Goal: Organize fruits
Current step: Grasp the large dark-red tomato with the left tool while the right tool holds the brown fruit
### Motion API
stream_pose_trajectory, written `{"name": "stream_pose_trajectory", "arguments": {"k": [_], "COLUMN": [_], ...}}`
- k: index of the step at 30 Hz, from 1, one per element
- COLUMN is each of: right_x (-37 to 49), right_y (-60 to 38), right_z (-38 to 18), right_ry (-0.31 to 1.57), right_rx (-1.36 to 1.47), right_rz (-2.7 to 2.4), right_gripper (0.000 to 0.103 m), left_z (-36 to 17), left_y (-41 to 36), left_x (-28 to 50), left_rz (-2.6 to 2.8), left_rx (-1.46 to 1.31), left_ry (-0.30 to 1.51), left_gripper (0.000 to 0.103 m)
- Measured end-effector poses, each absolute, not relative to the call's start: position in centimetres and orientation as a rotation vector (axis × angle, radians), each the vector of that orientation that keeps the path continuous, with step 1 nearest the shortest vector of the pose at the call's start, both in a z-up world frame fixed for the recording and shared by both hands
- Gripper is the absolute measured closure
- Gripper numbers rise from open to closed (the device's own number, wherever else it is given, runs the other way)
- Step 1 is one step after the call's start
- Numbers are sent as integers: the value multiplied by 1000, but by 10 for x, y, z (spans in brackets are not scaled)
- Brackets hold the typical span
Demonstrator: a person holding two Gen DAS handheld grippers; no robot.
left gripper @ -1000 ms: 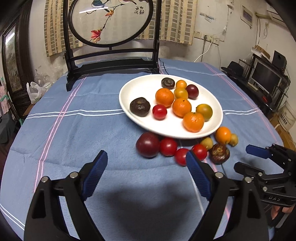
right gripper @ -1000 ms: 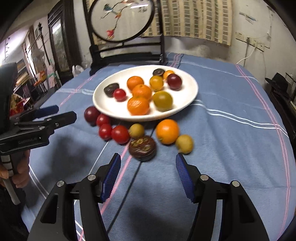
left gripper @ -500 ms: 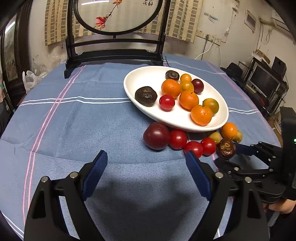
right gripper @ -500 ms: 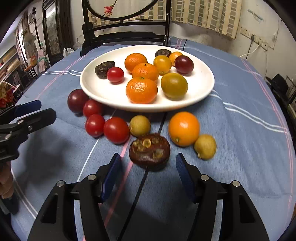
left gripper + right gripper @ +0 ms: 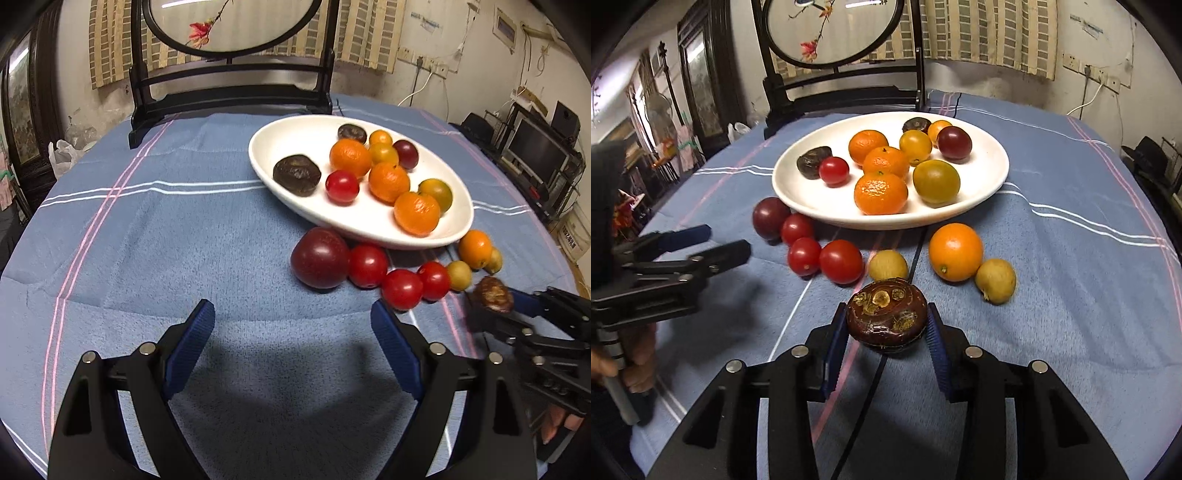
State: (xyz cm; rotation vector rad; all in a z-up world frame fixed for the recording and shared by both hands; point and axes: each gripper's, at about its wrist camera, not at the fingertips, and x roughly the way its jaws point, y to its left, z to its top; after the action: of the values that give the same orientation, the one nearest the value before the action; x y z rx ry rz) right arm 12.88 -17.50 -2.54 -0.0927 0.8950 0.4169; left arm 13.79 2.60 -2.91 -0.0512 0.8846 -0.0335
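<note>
— What has my right tool (image 5: 886, 326) got?

— I've just been closing its jaws, and its pads now press both sides of the dark brown fruit (image 5: 886, 315), which sits on the blue cloth (image 5: 1071, 295) of the counter. Just beyond it lie a yellow fruit (image 5: 887, 265), an orange (image 5: 955, 251) and two red tomatoes (image 5: 841, 261).

— And my left tool (image 5: 293, 334)?

— Wide apart, holding nothing. Ahead and to its right lie a dark red plum (image 5: 320, 257) and the white plate (image 5: 280, 147) of fruit.

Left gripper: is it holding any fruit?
No, the left gripper stands wide open over bare blue cloth, short of the dark plum.
</note>
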Motion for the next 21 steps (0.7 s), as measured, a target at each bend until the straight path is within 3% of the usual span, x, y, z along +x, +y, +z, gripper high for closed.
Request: {"name": "stream_pose_trajectory", "arguments": {"k": [6, 10, 14, 19, 21], "right_x": [124, 117, 114, 112, 113], "right_y": [-182, -178, -179, -178, -177], "right_z": [-15, -10, -7, -7, -8], "right_ry": [865, 847, 837, 842, 847], "right_rx": [-61, -68, -64, -64, -67], "right_rz": [446, 479, 498, 510, 509], "right_gripper": [61, 61, 61, 61, 61], "left_z": [-36, -42, -44, -43, -42], "left_y": [30, 18, 8, 5, 7], "left_x": [149, 158, 167, 174, 175], "left_rz": [27, 2, -22, -100, -158], "left_rx": [-27, 3, 55, 130, 143], "left_ry": [919, 957, 940, 937, 937], "left_gripper": [19, 25, 38, 39, 49]}}
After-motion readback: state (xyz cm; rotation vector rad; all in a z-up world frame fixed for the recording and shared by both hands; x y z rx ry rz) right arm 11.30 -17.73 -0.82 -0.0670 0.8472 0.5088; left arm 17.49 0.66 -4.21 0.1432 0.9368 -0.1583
